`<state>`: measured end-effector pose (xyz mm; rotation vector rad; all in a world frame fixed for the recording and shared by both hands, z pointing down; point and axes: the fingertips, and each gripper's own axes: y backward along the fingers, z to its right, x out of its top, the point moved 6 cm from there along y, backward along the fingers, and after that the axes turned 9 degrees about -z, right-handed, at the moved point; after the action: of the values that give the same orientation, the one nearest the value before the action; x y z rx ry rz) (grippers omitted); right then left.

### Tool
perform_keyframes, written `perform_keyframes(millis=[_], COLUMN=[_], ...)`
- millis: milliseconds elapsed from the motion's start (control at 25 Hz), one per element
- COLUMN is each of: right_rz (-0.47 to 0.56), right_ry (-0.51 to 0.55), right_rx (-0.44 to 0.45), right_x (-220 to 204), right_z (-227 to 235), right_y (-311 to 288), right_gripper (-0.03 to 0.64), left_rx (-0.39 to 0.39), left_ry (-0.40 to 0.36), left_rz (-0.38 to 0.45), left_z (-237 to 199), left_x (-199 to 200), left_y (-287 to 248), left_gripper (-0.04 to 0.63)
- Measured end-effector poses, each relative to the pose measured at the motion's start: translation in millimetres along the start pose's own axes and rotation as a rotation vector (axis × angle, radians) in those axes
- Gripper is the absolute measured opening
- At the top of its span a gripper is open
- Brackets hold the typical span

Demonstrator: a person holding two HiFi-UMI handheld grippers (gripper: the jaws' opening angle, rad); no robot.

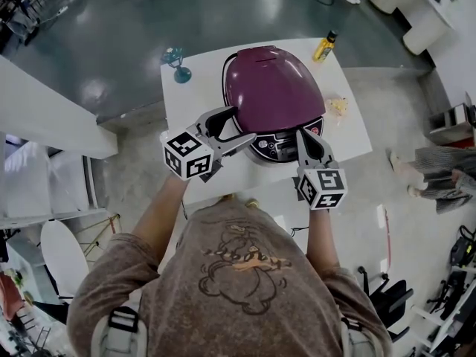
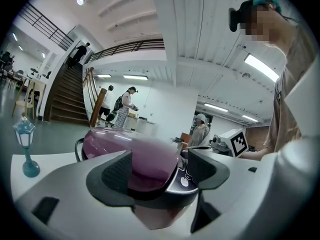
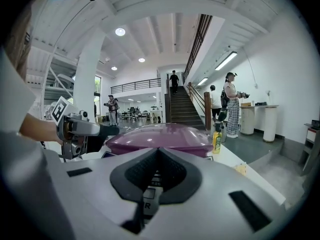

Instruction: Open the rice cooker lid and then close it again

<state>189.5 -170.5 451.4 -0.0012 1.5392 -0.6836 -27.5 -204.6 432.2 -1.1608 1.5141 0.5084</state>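
Now, rice cooker (image 1: 277, 147) dead ahead, lid (image 1: 272, 84) down.
Your left gripper (image 1: 236, 129) gapes at its front-left; your right gripper (image 1: 305, 138), pinched shut, sits just front-right.

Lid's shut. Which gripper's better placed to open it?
Left, probably: the left gripper is open, with the front edge of the lid between its jaws. The right gripper is shut, near the control panel.

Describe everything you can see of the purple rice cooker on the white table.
The glossy purple, dome-lidded rice cooker looks plastic. Its lid is shut. A dark control panel with buttons faces the person, and a dark carry handle curves round its side. It stands upright on the white table. The left gripper, jaws apart, straddles its front left edge; the right gripper, jaws together, points at the panel. Contact cannot be told.
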Motion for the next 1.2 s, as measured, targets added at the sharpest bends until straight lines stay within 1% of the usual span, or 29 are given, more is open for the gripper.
perform_keyframes(millis=[160,240,360,480,640,960,1200], right_rz=[-0.025,-0.021,-0.013,-0.044,-0.091,-0.118,-0.148], right_ry=[-0.027,-0.026,0.006,0.040,0.071,0.092,0.100], right_rx=[0.009,0.012,0.012,0.007,-0.004,0.003,0.005], right_x=[1.4,7.5,22.3,29.4,30.1,28.5,23.4], right_z=[1.7,2.6,4.2,6.5,6.5,6.3,6.2], right_y=[-0.8,-2.1,-4.7,-10.4,-16.6,-18.6,-22.0], right_gripper=[0.005,0.005,0.005,0.005,0.005,0.005,0.005], left_rx=[-0.001,-0.001,-0.001,0.000,-0.004,0.000,-0.004], left_ry=[0.008,0.011,0.014,0.022,0.023,0.044,0.059], left_rz=[-0.001,0.000,0.002,0.005,0.005,0.017,0.004], left_z=[-0.2,-0.6,-0.9,-0.7,-0.5,-1.5,-3.6], left_x=[-2.0,-2.0,-1.6,-1.7,-1.2,-3.2,-7.3], left_y=[-0.5,-0.3,0.1,0.2,-0.2,0.3,-1.2], left_gripper=[0.362,0.362,0.362,0.362,0.362,0.362,0.362])
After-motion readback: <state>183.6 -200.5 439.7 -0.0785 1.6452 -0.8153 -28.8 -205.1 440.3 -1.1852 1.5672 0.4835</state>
